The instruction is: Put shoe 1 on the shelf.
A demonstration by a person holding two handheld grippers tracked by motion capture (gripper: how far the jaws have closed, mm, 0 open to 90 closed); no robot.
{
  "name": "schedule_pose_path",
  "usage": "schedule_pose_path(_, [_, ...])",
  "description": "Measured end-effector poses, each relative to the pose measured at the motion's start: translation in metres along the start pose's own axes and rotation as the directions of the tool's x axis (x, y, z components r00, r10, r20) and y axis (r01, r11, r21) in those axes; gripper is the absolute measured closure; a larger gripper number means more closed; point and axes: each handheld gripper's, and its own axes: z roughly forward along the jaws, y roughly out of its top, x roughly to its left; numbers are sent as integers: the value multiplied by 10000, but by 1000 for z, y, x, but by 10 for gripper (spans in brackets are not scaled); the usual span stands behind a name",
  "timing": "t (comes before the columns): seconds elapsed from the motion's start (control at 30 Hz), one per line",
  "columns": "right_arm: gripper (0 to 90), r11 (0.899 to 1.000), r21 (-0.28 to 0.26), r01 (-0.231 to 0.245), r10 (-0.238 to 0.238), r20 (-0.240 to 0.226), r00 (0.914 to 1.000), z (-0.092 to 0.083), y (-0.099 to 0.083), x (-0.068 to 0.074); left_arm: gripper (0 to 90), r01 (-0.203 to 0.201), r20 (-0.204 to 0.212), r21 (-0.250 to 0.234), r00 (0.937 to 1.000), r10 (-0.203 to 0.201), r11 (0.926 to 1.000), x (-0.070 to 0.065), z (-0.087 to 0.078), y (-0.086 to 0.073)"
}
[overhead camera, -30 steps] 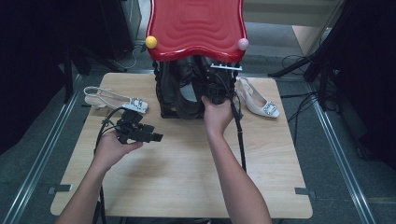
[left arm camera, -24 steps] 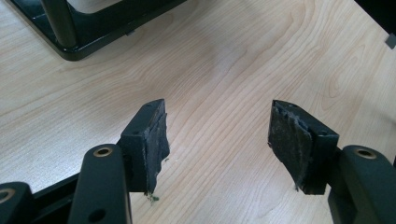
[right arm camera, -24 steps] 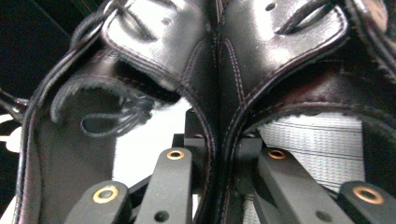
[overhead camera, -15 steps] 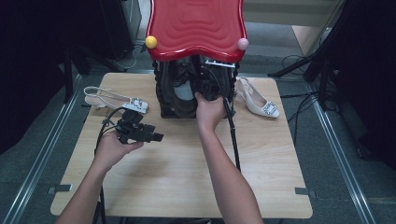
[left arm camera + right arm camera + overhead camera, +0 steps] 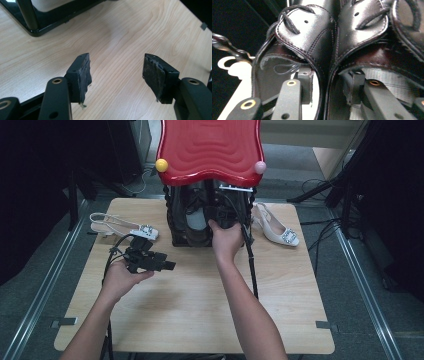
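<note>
A pair of dark leather lace-up shoes, left point(image 5: 304, 32) and right point(image 5: 362, 27), sits inside the black shoe rack point(image 5: 175, 220) under its red top point(image 5: 210, 150). My right gripper point(image 5: 328, 82) reaches into the rack point(image 5: 220, 215), one jaw in each shoe's mouth. The two touching inner walls stand between the jaws. The jaws have just been opening and the pads stand off the leather. My left gripper point(image 5: 167, 266) hovers open over the bare tabletop point(image 5: 116, 67) with nothing between its pads point(image 5: 83, 75).
A white slingback heel point(image 5: 125, 226) lies left of the rack and its mate point(image 5: 277, 227) lies on the right. The wooden table point(image 5: 200, 310) has free room in front. The rack's base corner point(image 5: 32, 27) is near the left gripper. Metal rails run along both sides.
The right hand has edged slightly left at the rack's front. The left hand and its gripper have kept still.
</note>
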Motion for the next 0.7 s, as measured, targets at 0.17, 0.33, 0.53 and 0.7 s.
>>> schedule_pose_path(0.17, [618,9991,-97,415,-419,-447,9981,-8,-4,-2,462,-13,116,-368,9999,17,9993,-4,-5,2])
schedule_pose_path(0.33, [604,9951,28,991,-987,-655,9930,-21,-9,-1,585,-238,-31,-436,9997,237,9988,-13,-8,9])
schedule_pose_path(0.53, [580,9927,110,1205,-1174,-1511,9815,-39,-13,-9,737,-520,-147,-999,9986,508,9936,-21,-18,27])
schedule_pose_path(0.7, [576,9863,25,1647,-1594,-2388,9579,-56,-14,-12,820,-949,-131,-1050,9955,941,9899,-26,-23,52])
